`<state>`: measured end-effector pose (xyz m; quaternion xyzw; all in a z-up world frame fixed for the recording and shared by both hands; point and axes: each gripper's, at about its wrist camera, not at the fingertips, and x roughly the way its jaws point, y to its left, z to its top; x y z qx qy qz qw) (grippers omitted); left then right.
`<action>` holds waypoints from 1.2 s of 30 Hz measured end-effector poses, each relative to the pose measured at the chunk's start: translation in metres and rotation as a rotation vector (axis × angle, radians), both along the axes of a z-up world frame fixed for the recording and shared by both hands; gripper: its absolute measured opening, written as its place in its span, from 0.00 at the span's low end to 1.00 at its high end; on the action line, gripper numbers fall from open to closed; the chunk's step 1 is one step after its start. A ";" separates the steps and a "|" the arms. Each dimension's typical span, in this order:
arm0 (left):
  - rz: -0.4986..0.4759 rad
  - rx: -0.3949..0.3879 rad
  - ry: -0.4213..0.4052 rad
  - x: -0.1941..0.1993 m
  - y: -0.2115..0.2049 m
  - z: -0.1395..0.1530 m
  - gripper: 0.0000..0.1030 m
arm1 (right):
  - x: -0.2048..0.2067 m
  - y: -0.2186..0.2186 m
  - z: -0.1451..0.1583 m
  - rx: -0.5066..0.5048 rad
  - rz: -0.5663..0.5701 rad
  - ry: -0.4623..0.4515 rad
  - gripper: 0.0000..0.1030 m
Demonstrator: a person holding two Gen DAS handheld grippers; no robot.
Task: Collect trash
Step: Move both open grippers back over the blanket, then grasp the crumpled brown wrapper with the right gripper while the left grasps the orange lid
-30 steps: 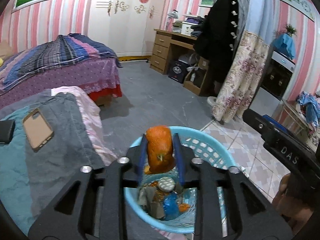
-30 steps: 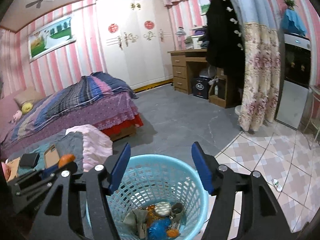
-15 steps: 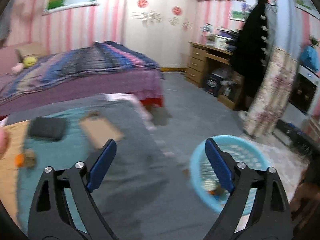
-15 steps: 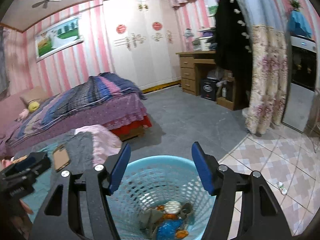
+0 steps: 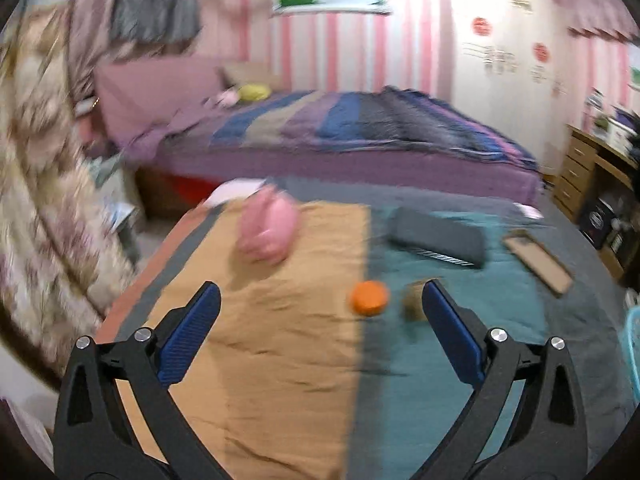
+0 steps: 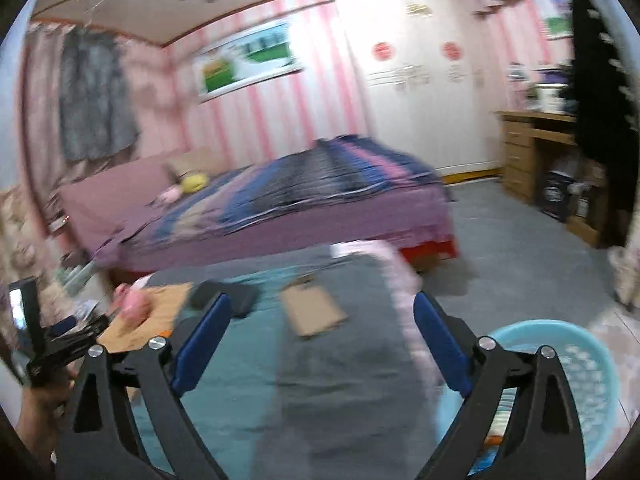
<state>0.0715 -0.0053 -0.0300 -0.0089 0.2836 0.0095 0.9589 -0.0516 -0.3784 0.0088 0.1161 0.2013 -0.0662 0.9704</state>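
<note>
An orange round piece of trash (image 5: 369, 298) lies on the bed cover, with a brownish crumpled piece (image 5: 415, 300) next to it. My left gripper (image 5: 320, 300) hovers just short of them; its jaws are opening and stand wide with nothing between them. A pink bag (image 5: 267, 232) lies farther back on the orange cloth. The light blue trash basket (image 6: 580, 360) stands on the floor at the lower right of the right wrist view. My right gripper (image 6: 322, 308) points over the grey blanket left of it, jaws opening, with nothing between them.
A dark case (image 5: 438, 236) and a phone in a tan cover (image 5: 538, 260) lie on the teal cover. A purple bed (image 6: 280, 208) stands beyond, with a desk (image 6: 532, 152) and hanging coats at the right. A hand (image 6: 36, 412) holds the other tool at the left edge.
The left gripper let go of the orange trash over the basket, then swung left over the bed. The right gripper also swung left off the basket, and its jaws widened.
</note>
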 end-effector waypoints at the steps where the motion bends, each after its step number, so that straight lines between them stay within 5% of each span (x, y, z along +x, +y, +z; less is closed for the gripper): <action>1: 0.007 -0.010 0.010 0.003 0.008 -0.004 0.94 | 0.010 0.012 -0.002 -0.013 0.019 0.013 0.89; 6: 0.034 0.000 0.061 0.018 0.035 -0.018 0.94 | 0.055 0.061 -0.012 0.008 0.106 0.092 0.89; 14: 0.043 -0.016 0.068 0.031 0.060 -0.018 0.94 | 0.127 0.153 -0.024 -0.096 0.249 0.171 0.89; 21: 0.029 -0.001 0.123 0.050 0.066 -0.038 0.94 | 0.198 0.198 -0.083 -0.101 0.281 0.315 0.89; 27: 0.024 -0.063 0.174 0.067 0.068 -0.055 0.94 | 0.236 0.217 -0.121 -0.130 0.295 0.404 0.87; 30: 0.007 -0.058 0.177 0.076 0.057 -0.057 0.94 | 0.246 0.218 -0.137 -0.190 0.314 0.446 0.74; 32: -0.004 -0.059 0.178 0.081 0.051 -0.059 0.94 | 0.250 0.214 -0.144 -0.159 0.340 0.467 0.47; 36: -0.058 -0.077 0.189 0.091 0.031 -0.064 0.94 | 0.243 0.198 -0.134 -0.135 0.325 0.434 0.41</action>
